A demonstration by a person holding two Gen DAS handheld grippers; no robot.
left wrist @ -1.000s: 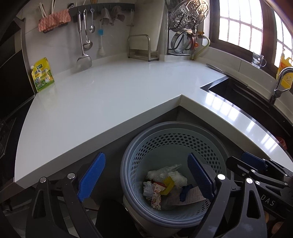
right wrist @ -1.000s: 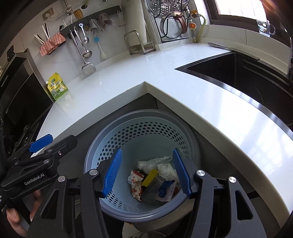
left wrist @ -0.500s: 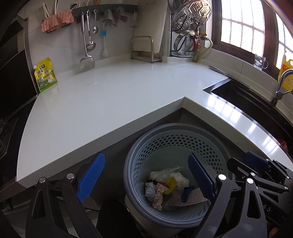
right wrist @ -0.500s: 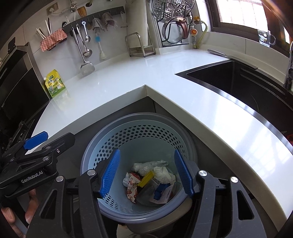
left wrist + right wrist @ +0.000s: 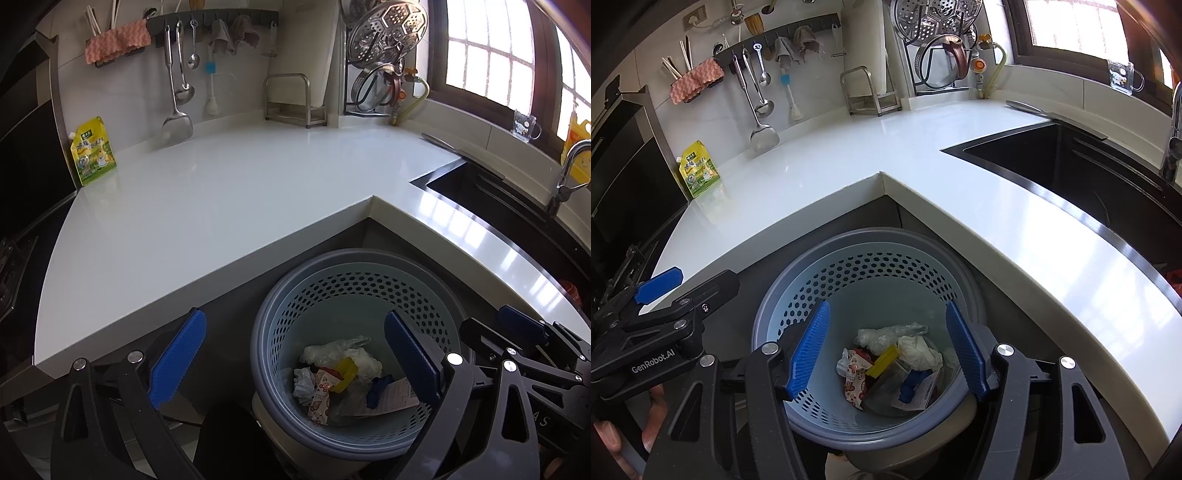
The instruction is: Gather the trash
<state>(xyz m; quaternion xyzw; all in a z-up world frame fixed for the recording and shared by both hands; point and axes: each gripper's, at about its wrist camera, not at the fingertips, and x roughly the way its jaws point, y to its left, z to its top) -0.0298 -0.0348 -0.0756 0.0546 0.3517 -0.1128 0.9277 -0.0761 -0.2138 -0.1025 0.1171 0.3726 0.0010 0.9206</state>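
Both tools' jaws have just been opening; left tool (image 5: 291, 354) and right tool (image 5: 888, 350) hang spread and empty over the basket (image 5: 809, 273). Trash (image 5: 890, 365) lies inside. Check the counter (image 5: 229, 192) for leftovers before finishing.

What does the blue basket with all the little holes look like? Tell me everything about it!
The basket is round, pale blue plastic, with rows of small holes through its wall and a thicker grey-blue rim. It stands upright below the corner of the white countertop, seated in a paler tub. At its bottom lies trash: crumpled white wrappers, a clear bag, a red printed packet, a yellow piece, a blue piece and a paper label. No gripper touches it.
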